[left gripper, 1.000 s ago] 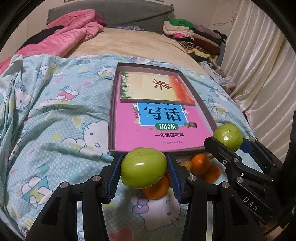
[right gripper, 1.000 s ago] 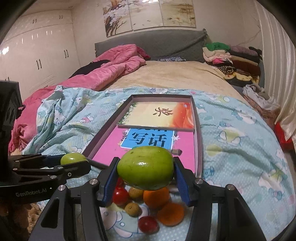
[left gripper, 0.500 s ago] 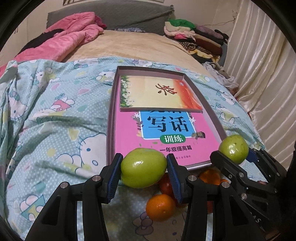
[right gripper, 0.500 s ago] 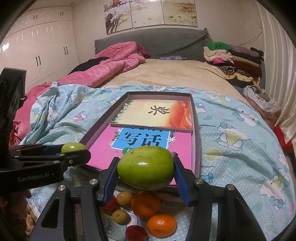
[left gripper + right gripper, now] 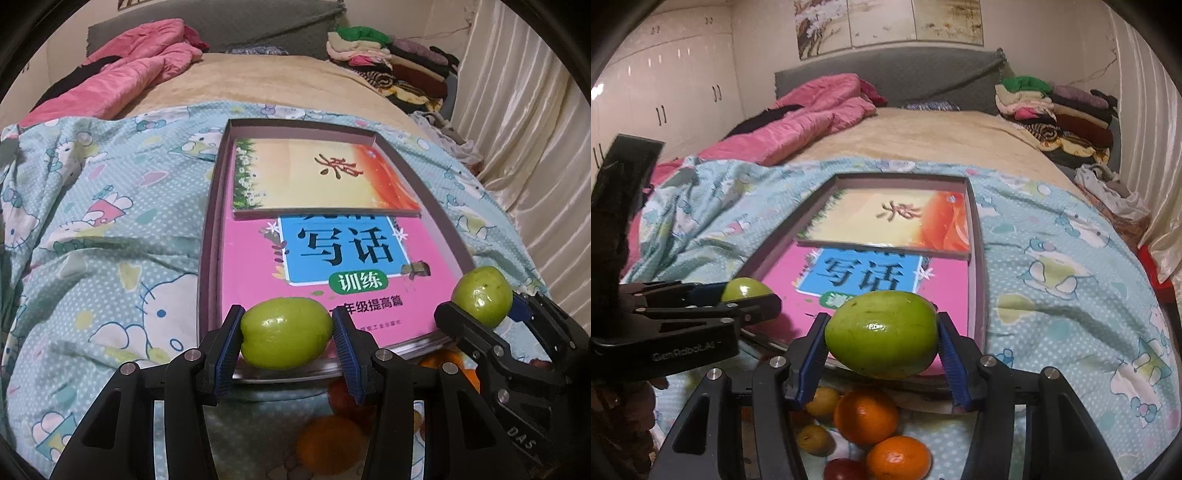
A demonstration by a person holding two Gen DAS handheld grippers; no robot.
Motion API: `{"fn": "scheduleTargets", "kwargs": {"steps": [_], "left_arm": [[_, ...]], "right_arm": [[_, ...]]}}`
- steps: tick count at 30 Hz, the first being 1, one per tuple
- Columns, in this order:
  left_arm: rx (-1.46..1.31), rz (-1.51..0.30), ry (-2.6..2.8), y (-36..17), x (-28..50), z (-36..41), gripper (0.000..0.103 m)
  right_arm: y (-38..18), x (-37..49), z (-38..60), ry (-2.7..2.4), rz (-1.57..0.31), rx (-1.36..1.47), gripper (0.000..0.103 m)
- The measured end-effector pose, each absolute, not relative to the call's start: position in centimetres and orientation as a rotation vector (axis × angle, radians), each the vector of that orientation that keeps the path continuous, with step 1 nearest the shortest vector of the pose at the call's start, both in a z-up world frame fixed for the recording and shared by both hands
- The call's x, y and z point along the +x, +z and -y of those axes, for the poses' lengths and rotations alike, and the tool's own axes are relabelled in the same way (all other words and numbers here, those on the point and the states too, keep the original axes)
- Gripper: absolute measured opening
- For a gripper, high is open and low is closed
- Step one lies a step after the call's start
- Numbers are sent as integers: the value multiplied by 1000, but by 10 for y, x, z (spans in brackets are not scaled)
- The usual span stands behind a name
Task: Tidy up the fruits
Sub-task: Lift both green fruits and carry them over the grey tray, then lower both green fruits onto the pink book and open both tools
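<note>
Both tongs are busy: the left gripper (image 5: 287, 338) is clamped on a smooth oval green fruit (image 5: 286, 333), and the right gripper (image 5: 882, 341) squeezes a bigger glossy green fruit (image 5: 882, 334). Each hangs at 6 o'clock over the shallow grey cardboard tray (image 5: 979, 258) holding 2 books. Loose round oranges (image 5: 866, 415) sit on the cartoon-print blue quilt (image 5: 1052, 295) below.

1. In the left wrist view, the left gripper (image 5: 286, 341) with its green fruit (image 5: 286, 339) has come forward over the near edge of the shallow box (image 5: 210, 236), covering the pink book (image 5: 332, 280) at 6 o'clock.
2. The oranges (image 5: 866, 415) have slid towards 6 o'clock, under the jaws.
3. The right gripper (image 5: 882, 349) has likewise advanced; its green fruit (image 5: 882, 334) now overlaps the book.
</note>
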State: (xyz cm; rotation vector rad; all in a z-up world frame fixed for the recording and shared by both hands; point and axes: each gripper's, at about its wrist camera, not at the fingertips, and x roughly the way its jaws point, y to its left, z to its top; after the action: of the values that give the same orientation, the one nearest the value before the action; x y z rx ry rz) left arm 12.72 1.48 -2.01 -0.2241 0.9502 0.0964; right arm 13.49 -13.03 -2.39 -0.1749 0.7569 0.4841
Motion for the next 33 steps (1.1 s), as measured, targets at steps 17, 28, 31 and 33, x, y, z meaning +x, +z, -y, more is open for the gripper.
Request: {"fn": "scheduleTargets", "kwargs": {"steps": [17, 28, 31, 33], "left_arm": [[-172, -945, 90, -23, 125, -12, 50], [-149, -935, 93, -21, 122, -13, 50], [-151, -934, 93, -21, 122, -12, 50], [-154, -934, 93, -21, 122, -13, 50]], "right_arm": [[-38, 141, 123, 482, -787, -230, 56], [-39, 139, 124, 473, -774, -233, 56], [-38, 139, 125, 471, -775, -229, 56], [-38, 139, 126, 471, -774, -229, 56]]}}
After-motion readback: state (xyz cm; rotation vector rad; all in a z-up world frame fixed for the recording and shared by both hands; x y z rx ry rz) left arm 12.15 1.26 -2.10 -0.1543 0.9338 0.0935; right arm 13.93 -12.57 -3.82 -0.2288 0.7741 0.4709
